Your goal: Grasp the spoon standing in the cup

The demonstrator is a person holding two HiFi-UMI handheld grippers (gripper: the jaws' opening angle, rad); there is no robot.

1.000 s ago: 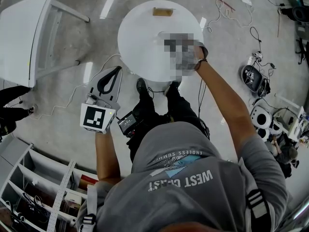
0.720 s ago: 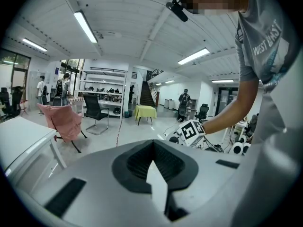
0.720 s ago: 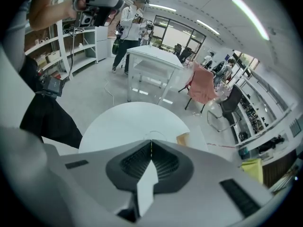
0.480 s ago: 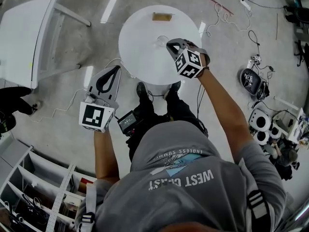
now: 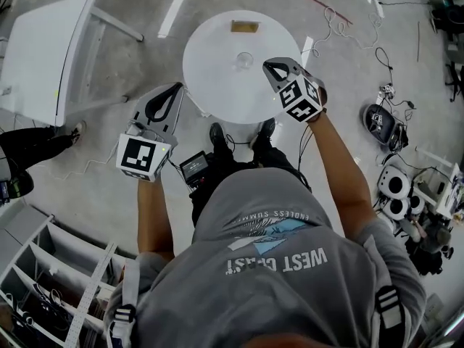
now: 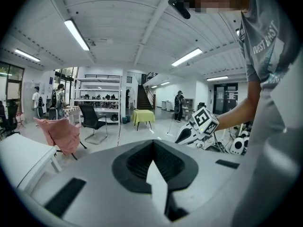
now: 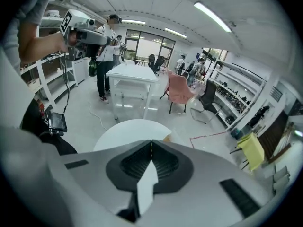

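A small pale cup (image 5: 245,59) stands near the middle of the round white table (image 5: 217,85); the spoon in it is too small to make out. My right gripper (image 5: 267,64) hovers over the table's right part, just right of the cup, jaws shut and empty. In the right gripper view its shut tips (image 7: 151,143) hide the cup, with the table (image 7: 125,131) below. My left gripper (image 5: 177,88) hangs off the table's left edge over the floor, also shut on nothing. In the left gripper view its tips (image 6: 152,142) point out into the room.
A small wooden block (image 5: 244,26) lies at the table's far edge. A white rectangular table (image 5: 43,56) stands at the left and shelving (image 5: 43,281) at bottom left. Cables and devices (image 5: 380,114) lie on the floor at right. A person (image 7: 105,56) stands nearby.
My right gripper has drawn back from above the cup toward the table's right side. The left gripper has stayed about where it was.
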